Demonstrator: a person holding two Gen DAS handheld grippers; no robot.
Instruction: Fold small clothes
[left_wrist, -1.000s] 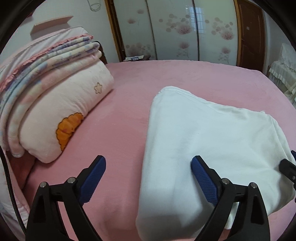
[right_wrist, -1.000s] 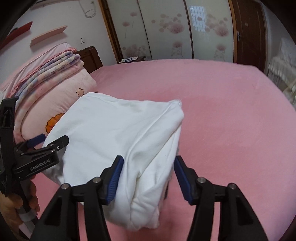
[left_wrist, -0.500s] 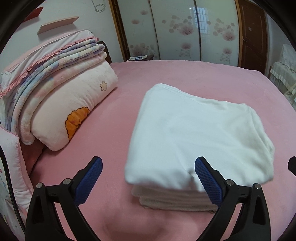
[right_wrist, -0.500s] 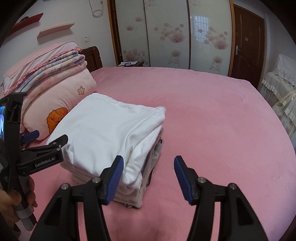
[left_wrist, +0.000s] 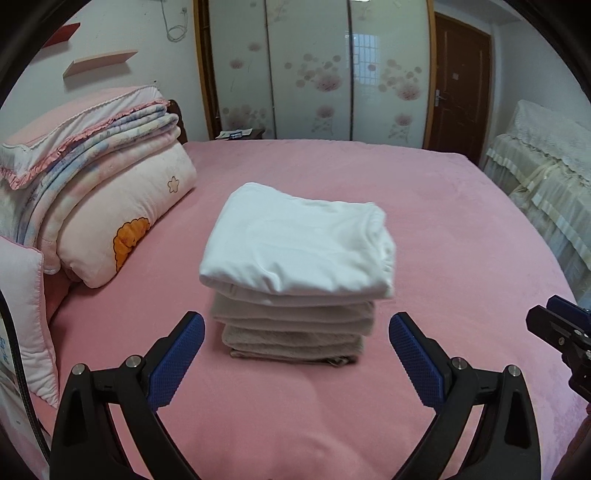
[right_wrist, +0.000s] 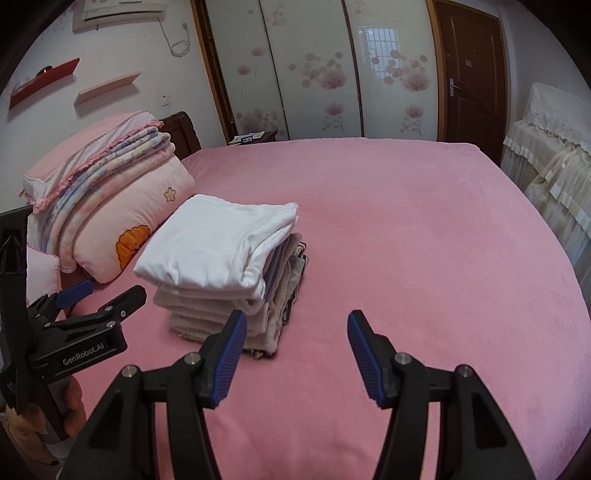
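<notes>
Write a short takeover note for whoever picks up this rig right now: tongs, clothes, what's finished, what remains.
Left tongs: open, empty, short of the stack.
Right tongs: open, empty, pointing past the stack's right edge.
Folded white garment lies on top of the stack of folded clothes on the pink bed, beside the pillow.
Done: white piece folded and stacked.
Left: no unfolded clothes in view; look outside the frame.

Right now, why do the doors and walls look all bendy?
Both wrist views use fisheye lenses: in the left wrist view the wardrobe doors bow outward and dark corners ring the picture; in the right wrist view the pink bed looks rounded, and the brown door leans.
</notes>
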